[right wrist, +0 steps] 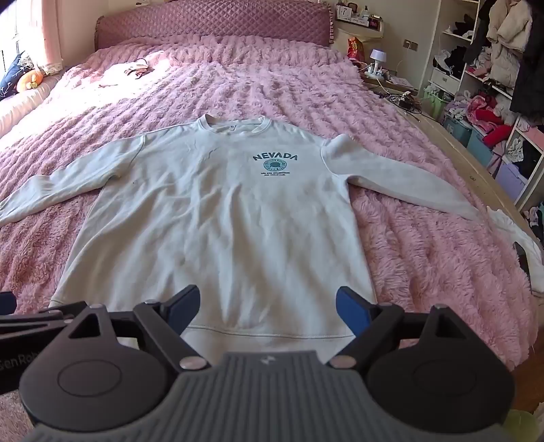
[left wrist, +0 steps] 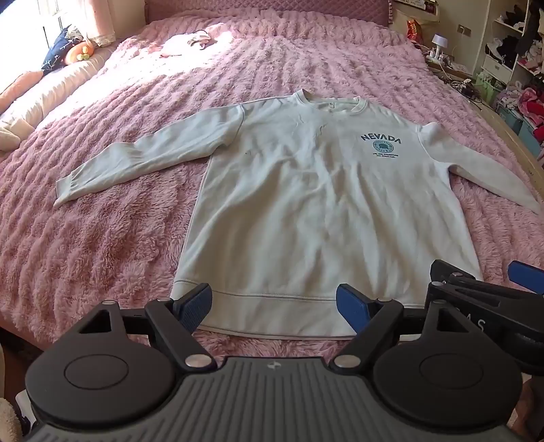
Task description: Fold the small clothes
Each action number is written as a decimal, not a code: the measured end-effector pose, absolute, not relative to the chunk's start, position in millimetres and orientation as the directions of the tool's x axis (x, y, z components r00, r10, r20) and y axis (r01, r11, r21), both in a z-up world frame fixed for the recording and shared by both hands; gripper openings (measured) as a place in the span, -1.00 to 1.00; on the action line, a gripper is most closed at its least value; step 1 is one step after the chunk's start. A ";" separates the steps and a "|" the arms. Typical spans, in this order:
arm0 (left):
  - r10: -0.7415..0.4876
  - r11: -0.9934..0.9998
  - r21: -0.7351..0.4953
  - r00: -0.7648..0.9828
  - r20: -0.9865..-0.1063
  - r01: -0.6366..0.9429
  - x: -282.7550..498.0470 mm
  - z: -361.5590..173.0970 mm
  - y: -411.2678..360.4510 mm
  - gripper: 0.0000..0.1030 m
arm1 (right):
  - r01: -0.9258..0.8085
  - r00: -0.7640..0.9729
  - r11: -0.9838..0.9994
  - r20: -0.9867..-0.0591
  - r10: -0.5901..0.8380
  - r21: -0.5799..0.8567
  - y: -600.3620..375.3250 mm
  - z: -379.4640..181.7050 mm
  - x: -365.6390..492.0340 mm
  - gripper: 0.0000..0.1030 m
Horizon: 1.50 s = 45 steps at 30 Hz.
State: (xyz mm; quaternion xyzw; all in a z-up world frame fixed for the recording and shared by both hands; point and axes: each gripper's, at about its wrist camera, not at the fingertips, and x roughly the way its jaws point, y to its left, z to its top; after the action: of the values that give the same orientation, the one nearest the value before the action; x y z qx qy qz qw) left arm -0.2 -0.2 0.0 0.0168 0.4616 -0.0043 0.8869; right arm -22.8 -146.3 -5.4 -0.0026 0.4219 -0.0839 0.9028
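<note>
A white long-sleeved sweatshirt [left wrist: 306, 204] with a dark "NEVADA" print lies flat and face up on the pink fluffy bedspread [left wrist: 102, 244], both sleeves spread out to the sides. It also shows in the right wrist view [right wrist: 217, 231]. My left gripper [left wrist: 273, 306] is open and empty, just above the hem near the bottom left of the shirt. My right gripper [right wrist: 267, 311] is open and empty, over the hem towards the bottom right. The right gripper also shows at the right edge of the left wrist view [left wrist: 482, 282].
The bedspread [right wrist: 425, 258] covers the whole bed up to a padded headboard [right wrist: 210, 27]. A small garment [left wrist: 190, 42] lies far back. Pillows and toys [left wrist: 68, 51] line the left side. Shelves full of clothes [right wrist: 486, 102] and the bed's wooden edge [right wrist: 476, 170] are on the right.
</note>
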 end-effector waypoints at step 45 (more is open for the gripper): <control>0.011 0.999 0.028 0.555 -0.832 0.022 -1.6 -11.8 6.0 0.88 | 0.161 0.625 0.985 -0.765 -0.155 -0.068 -149.7 -6.2 -22.6 0.61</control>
State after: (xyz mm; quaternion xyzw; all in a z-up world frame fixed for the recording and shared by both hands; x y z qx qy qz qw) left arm -1.6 6.0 -11.8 0.0177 0.4718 -0.0031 0.8815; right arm -22.6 -149.7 -6.2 0.0037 0.4239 -0.0876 0.9015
